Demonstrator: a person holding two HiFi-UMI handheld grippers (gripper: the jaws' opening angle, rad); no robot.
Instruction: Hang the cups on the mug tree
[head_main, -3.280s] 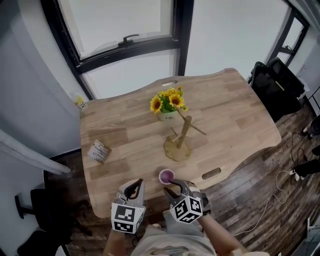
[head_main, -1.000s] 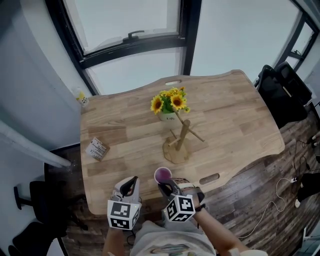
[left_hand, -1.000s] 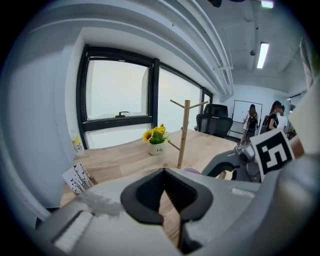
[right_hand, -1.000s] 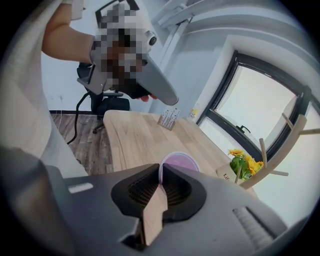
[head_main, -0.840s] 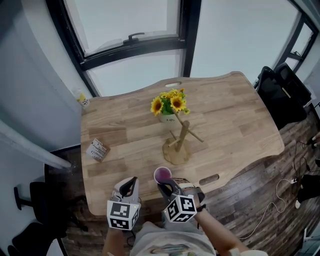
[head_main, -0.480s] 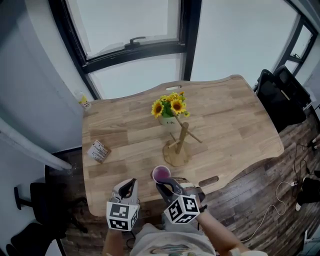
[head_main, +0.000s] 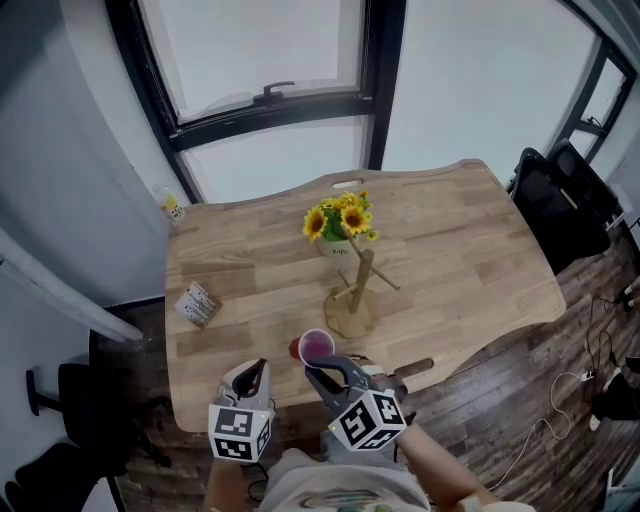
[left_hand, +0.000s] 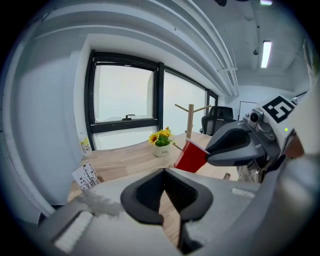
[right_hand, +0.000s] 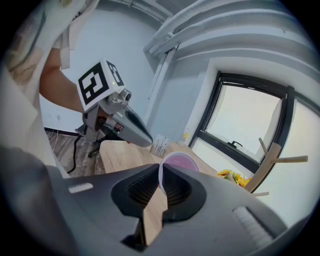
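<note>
A cup (head_main: 316, 346), red outside and purple inside, hangs above the table's near edge. My right gripper (head_main: 320, 368) is shut on its rim. In the right gripper view the cup (right_hand: 179, 161) has its wall pinched between the two fingertips, mouth turned towards the camera. Seen from the left gripper view, the red cup (left_hand: 191, 156) is tilted and the right gripper (left_hand: 235, 145) holds it from the right. The wooden mug tree (head_main: 355, 290) stands bare at mid-table, beyond the cup. My left gripper (head_main: 250, 378) is at the near edge, left of the cup, shut with nothing in it.
A white pot of sunflowers (head_main: 340, 225) stands just behind the mug tree. A small printed box (head_main: 198, 303) lies near the table's left side, and a small bottle (head_main: 172, 207) stands at the far left corner. The wooden table (head_main: 470, 250) has a black chair (head_main: 560, 190) past its right end.
My right gripper has risen with the cup, lifting it off the table and tilting it a little. The left gripper has stayed where it was.
</note>
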